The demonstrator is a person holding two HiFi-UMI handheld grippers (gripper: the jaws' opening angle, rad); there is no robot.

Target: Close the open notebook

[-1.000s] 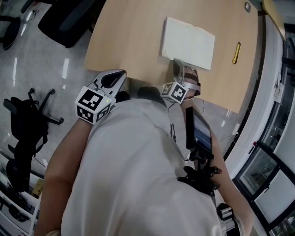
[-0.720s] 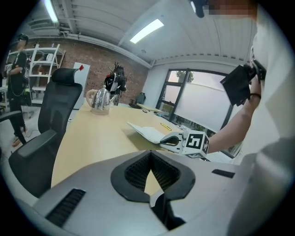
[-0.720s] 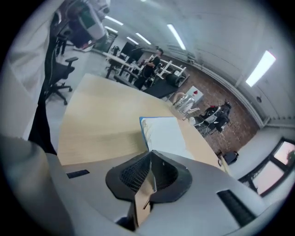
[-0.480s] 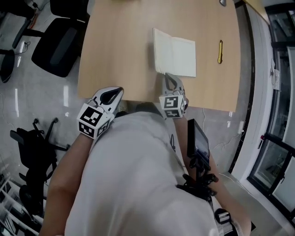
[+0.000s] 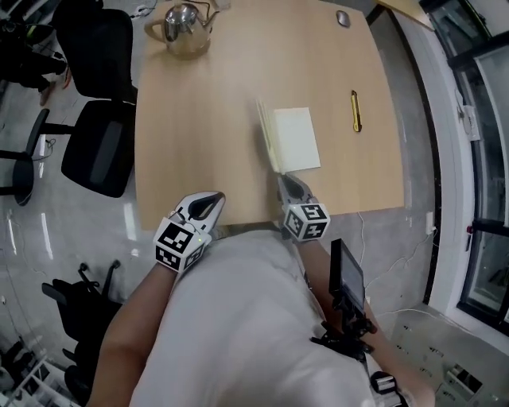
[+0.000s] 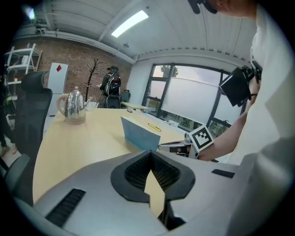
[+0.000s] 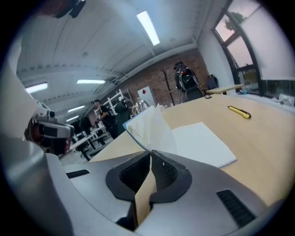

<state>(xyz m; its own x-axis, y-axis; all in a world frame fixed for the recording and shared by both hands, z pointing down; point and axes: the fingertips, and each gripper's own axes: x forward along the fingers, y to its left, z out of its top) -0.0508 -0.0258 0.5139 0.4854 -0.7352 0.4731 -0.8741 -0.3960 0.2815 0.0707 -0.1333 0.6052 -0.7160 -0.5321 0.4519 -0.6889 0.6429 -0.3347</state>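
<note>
small dark object (image 5: 343,17) too small to identify, torso (image 5: 238,318) hides table (image 5: 199,135) edge

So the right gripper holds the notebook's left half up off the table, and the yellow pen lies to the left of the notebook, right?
Not quite. The yellow pen lies to the right of the notebook, as the head view shows. The rest stands: the right gripper holds the notebook's left half up off the table.
</note>
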